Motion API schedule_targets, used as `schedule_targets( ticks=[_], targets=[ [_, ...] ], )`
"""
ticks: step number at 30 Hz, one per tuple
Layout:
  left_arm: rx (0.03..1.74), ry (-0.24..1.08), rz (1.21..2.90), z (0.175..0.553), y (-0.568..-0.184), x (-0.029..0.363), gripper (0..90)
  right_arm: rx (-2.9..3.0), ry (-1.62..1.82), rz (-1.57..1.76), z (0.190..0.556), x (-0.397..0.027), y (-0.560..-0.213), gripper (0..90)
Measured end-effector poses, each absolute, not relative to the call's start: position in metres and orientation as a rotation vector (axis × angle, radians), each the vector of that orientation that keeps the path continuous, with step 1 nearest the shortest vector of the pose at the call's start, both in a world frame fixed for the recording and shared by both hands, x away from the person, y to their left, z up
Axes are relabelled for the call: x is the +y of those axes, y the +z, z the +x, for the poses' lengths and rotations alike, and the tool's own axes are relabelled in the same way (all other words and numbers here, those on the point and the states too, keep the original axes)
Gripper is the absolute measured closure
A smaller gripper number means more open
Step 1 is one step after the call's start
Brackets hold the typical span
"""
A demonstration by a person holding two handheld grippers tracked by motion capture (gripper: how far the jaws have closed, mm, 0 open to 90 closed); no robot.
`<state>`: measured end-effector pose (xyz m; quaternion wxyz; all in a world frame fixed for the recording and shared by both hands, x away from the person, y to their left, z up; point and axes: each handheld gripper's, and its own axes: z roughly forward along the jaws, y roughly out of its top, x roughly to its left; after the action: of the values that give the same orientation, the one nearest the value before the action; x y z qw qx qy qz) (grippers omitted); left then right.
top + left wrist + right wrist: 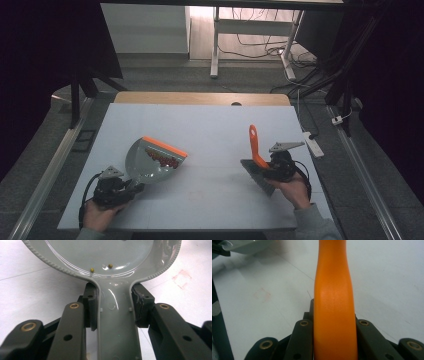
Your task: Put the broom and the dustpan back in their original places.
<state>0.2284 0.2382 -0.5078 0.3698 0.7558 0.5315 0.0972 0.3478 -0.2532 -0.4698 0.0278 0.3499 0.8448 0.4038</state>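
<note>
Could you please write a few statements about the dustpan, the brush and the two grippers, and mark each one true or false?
1. The left gripper is shut on the grey dustpan handle. True.
2. The dustpan is empty. False: small red and yellow bits lie in it.
3. The right gripper holds the brush by its orange handle. True.
4. The brush bristles rest inside the dustpan. False: the brush is well apart, on the table's right side.

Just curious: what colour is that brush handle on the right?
Bright orange brush handle, clearest in the right gripper view.
</note>
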Motion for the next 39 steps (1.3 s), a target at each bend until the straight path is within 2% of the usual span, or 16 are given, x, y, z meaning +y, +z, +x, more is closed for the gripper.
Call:
schedule_targets(
  ticks=[20, 39],
  targets=[
    [1.604, 0.312, 1.817, 0.224, -0.517, 0.244, 61.6, 2.691, 1.183, 1.136, 0.344, -0.255, -0.474, 77.1],
    [1.760, 0.323, 1.747, 0.245, -0.533, 0.212, 61.2, 2.773, 1.130, 1.178, 0.348, -0.256, -0.487, 76.9]
  ],
)
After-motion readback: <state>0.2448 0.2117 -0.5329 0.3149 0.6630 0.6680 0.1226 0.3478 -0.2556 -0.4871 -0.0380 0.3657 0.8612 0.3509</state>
